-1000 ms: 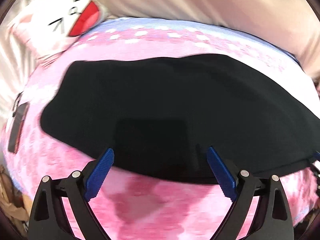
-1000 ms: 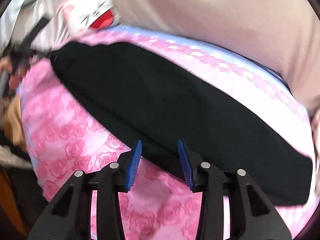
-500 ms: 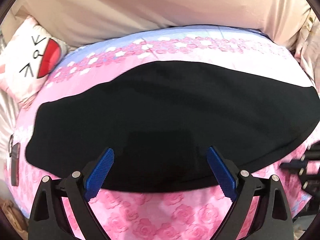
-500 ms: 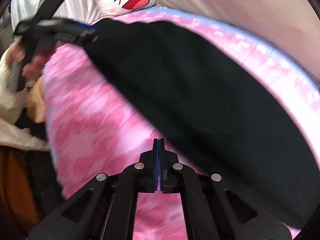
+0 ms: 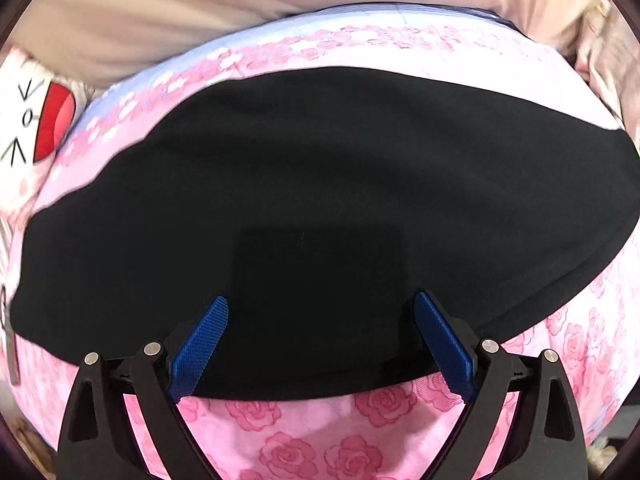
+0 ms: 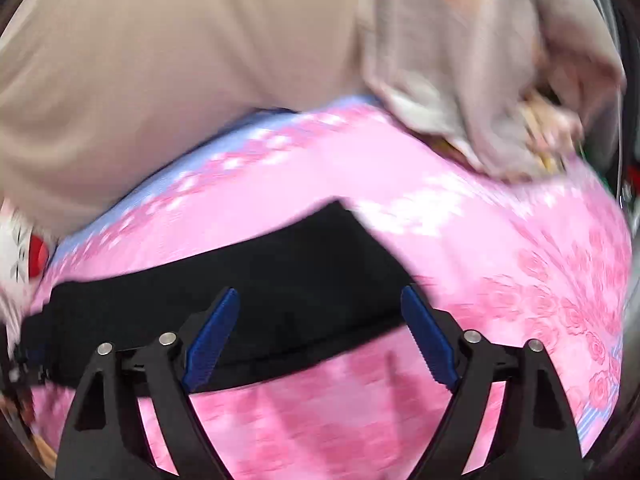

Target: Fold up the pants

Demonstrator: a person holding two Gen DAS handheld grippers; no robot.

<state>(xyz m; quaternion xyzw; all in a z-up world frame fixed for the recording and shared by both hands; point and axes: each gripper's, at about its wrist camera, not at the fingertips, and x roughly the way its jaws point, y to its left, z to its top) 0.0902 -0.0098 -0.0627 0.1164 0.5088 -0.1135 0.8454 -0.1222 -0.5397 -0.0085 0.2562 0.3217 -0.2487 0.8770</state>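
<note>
Black pants (image 5: 320,200) flat on rose bedspread (image 5: 304,448); my left gripper (image 5: 320,344) and right gripper (image 6: 320,336), jaws just opened, spread wide, empty; next: grasp hem to fold.

A bed (image 5: 304,452) is covered by a pink rose-print sheet with a pale blue band along its far edge. Black pants (image 5: 320,200) are spread flat across the sheet, long side running left to right. A white pillow (image 5: 28,132) printed with a cartoon face is seen at the far left. Beige cloth (image 6: 480,80) is piled at the far right corner.
</note>
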